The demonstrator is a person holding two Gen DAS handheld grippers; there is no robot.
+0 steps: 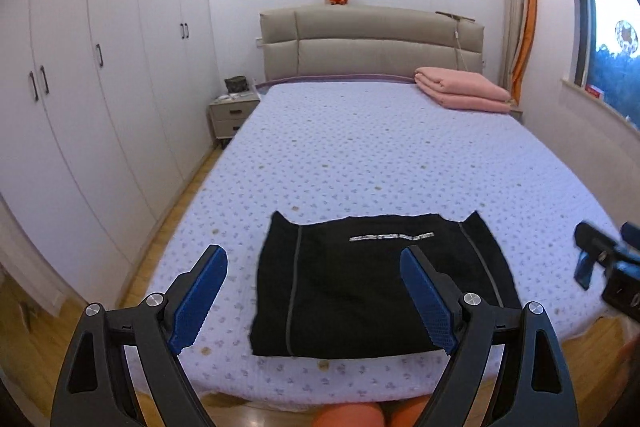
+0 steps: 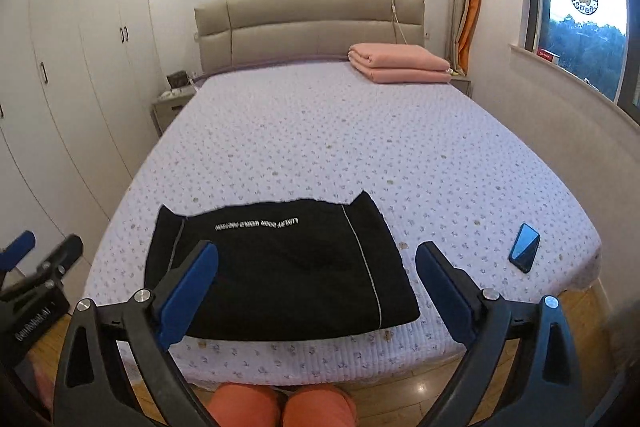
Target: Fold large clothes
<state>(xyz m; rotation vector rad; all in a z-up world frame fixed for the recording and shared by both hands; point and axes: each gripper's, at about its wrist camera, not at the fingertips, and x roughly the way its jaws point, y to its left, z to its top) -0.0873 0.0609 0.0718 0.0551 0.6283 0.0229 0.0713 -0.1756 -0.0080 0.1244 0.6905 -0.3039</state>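
Note:
A black garment (image 1: 360,279) (image 2: 280,267) lies folded into a flat rectangle near the foot of the bed (image 1: 400,147) (image 2: 340,139), with grey seams and a white text line across it. My left gripper (image 1: 314,267) hovers above the bed's near edge, open, with nothing between its blue pads. My right gripper (image 2: 318,263) is also raised over the garment's near edge and stands wide open and empty. Each gripper shows at the side of the other's view: the right gripper (image 1: 600,259) on the right, the left gripper (image 2: 44,255) on the left.
A dark phone (image 2: 525,247) lies on the bed's right side. A folded pink blanket (image 1: 460,93) (image 2: 400,63) sits by the headboard. White wardrobes (image 1: 100,67) line the left wall, with a nightstand (image 1: 232,111) beside the bed. The person's orange-clad knees (image 2: 280,407) touch the foot.

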